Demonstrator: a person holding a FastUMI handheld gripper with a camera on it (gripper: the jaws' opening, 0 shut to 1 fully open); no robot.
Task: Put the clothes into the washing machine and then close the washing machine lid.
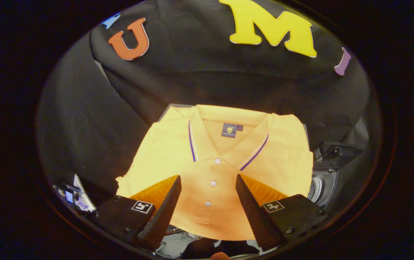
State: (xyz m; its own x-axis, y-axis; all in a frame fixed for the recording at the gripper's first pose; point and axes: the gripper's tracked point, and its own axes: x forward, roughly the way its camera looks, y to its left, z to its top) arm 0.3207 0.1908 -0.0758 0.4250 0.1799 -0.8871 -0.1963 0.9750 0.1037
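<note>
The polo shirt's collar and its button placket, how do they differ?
The collar sits beyond the tool, spread open, edged with dark and white stripes and showing a dark label. The button placket runs between the open tool's fingers, plain with pale buttons. Both are the same yellow-orange fabric of the polo shirt.

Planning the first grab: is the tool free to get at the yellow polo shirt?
Probably yes. The tool is open, its fingers spread over the placket of the yellow polo shirt, which lies flat with nothing on it.
</note>
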